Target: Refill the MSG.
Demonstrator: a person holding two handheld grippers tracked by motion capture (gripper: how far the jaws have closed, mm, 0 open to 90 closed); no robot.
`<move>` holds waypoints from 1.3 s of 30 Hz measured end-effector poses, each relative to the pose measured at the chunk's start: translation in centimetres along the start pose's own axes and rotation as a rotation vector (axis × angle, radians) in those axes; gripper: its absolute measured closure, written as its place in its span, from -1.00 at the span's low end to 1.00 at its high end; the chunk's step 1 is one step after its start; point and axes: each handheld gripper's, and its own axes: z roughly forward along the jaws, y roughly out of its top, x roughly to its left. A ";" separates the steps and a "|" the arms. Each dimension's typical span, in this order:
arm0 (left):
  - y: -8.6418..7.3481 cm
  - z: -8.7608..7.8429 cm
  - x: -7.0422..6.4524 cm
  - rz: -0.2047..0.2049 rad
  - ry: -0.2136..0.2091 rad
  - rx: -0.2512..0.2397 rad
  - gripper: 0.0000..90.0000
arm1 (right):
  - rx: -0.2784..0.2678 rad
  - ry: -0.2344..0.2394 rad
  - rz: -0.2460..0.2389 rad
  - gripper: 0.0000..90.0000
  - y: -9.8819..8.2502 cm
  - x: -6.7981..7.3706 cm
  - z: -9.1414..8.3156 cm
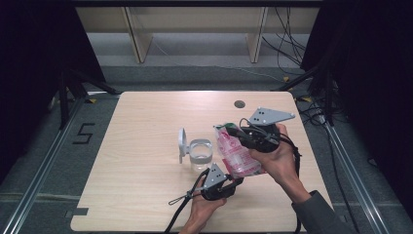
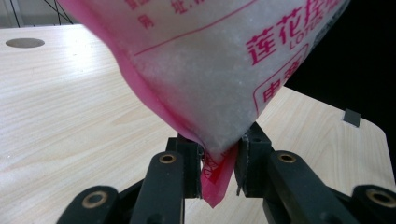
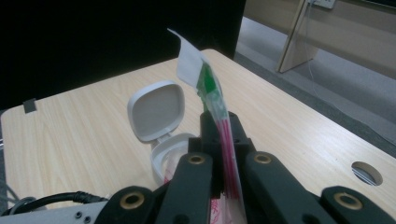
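Pale wood-grain laminate makes up the tabletop point(image 1: 146, 146), smooth and matte, with a round cable hole point(image 1: 239, 104) near its far edge; grey carpet, black drapes and a light shelf frame lie beyond, cables trailing at the right.

The pink-printed plastic bag point(image 1: 237, 153) hangs in the air over the right half of the tabletop, just beside the clear jar point(image 1: 200, 155). It is a soft film pouch full of white granules, sugar or salt by the look of it, so I'd judge it moderately heavy for its size, floppy, and a bit slick. The load slumps to the lowest point, and a pinch on the bulging middle would likely slide; the flat sealed seams are the places to hold. That is where it is held now. The right gripper point(image 1: 234, 130), jaws pressed tight together, clamps the flat upper edge below the torn corner with its green strip point(image 3: 208, 84). The left gripper point(image 1: 237, 181) has its jaws nipping the bottom corner seam point(image 2: 217, 179) of the pouch.

The jar stands upright on the tabletop, its white hinged lid point(image 1: 181, 142) flipped open to the left. It looks light and easy to knock, and its mouth is narrow, so spilled granules seem the likeliest trouble.
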 end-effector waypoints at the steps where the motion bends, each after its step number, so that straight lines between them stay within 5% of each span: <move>1: 0.0 0.0 0.1 -0.003 0.000 0.003 0.64 | -0.006 0.000 0.005 1.00 0.1 0.1 0.3; 8: 0.0 0.1 0.0 -0.020 -0.020 -0.025 0.65 | 0.019 0.033 -0.007 1.00 0.8 0.6 2.0; 17: -0.1 0.1 0.2 -0.019 0.014 -0.029 0.65 | 0.019 0.034 -0.004 1.00 1.0 0.7 2.8; 19: -0.1 0.0 0.3 -0.019 0.022 -0.028 0.65 | 0.015 0.042 0.036 1.00 1.0 0.8 3.1; 39: -0.1 0.9 1.1 -0.031 0.044 -0.081 0.65 | 0.010 0.052 0.007 1.00 1.3 1.2 5.4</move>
